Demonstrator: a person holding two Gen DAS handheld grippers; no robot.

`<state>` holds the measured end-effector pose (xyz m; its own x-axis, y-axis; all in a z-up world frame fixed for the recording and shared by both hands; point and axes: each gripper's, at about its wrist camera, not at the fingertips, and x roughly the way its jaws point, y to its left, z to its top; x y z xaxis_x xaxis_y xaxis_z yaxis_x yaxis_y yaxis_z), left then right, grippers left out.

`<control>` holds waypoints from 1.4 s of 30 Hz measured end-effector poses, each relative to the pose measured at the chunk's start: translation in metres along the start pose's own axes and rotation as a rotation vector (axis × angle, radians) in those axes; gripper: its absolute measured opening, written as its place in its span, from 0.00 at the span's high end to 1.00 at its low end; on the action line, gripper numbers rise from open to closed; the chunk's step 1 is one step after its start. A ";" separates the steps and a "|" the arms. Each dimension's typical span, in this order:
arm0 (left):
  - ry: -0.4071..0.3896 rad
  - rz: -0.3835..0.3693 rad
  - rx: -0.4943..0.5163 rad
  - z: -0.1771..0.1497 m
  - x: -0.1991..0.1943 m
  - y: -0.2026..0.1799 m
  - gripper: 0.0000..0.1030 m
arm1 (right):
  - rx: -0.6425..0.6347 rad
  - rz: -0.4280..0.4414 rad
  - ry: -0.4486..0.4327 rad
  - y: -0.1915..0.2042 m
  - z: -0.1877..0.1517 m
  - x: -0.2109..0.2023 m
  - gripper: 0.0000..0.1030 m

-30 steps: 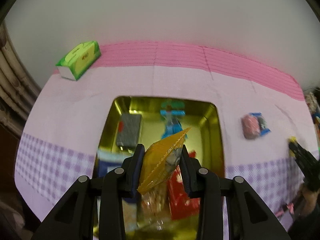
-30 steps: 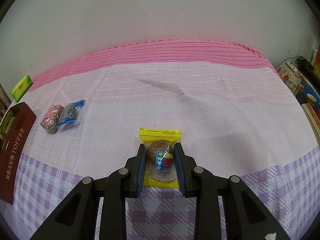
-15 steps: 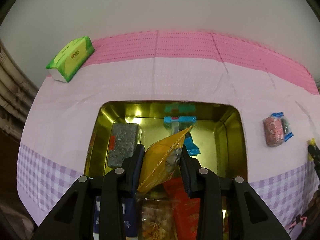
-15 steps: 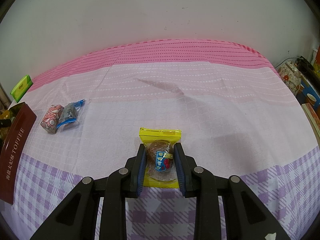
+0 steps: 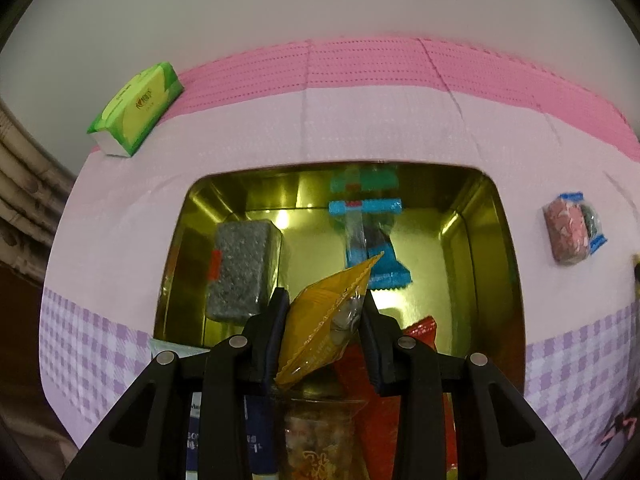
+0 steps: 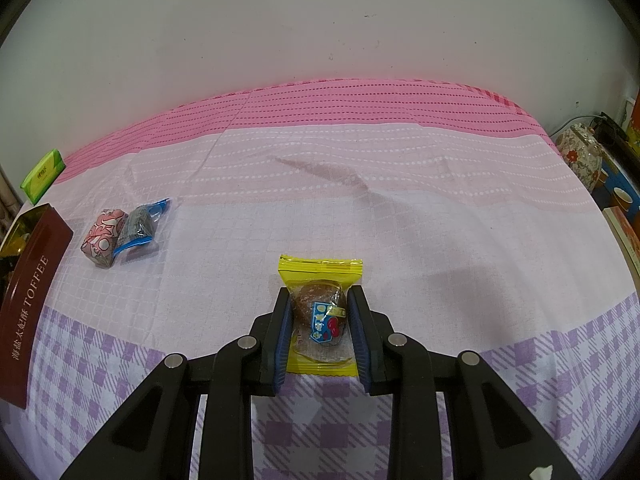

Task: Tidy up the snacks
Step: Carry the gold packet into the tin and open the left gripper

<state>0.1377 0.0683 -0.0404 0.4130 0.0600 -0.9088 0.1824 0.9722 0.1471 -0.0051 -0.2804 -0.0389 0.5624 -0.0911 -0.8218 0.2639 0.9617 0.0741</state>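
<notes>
**Left claw lowers its packet into the tin; right claw unmoved**

Left wrist view: since a second ago the left claw [image 5: 324, 332] has come down toward the gold tin [image 5: 496, 264], which now fills much more of the frame, its far wall and both side walls fully visible. The claw is clamped on an orange snack packet [image 5: 328, 320], which stands tilted between the blue pads with one corner pointing up and to the right, over the tin's interior. Inside the tin lie a grey speckled block [image 5: 240, 268] at the left and a blue-ended clear wrapper [image 5: 368, 240] at the middle back. A red packet [image 5: 420, 332] and a clear bag of pale pieces [image 5: 316, 436] sit nearer, partly behind the claw. On the pink and lilac cloth of the counter [image 5: 360, 128], a green tissue pack [image 5: 136, 116] rests at the far left, and a pink wrapped snack [image 5: 564, 232] lies right of the tin.

Right wrist view: the right claw [image 6: 320, 328] has stayed put, its pads closed narrowly on a yellow-edged snack packet [image 6: 320, 272] lying flat on the counter. The pink snack with a blue-wrapped one just beside it lies well to the left, near the tin's dark red side.
</notes>
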 end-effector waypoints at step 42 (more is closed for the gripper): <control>-0.145 -0.027 -0.019 -0.021 -0.077 0.018 0.62 | -0.025 -0.027 0.011 0.004 0.004 0.001 0.71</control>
<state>0.0903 0.0859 0.0236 0.5325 0.0016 -0.8464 0.1792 0.9771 0.1145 -0.0002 -0.2778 -0.0368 0.5470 -0.1143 -0.8293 0.2593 0.9651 0.0380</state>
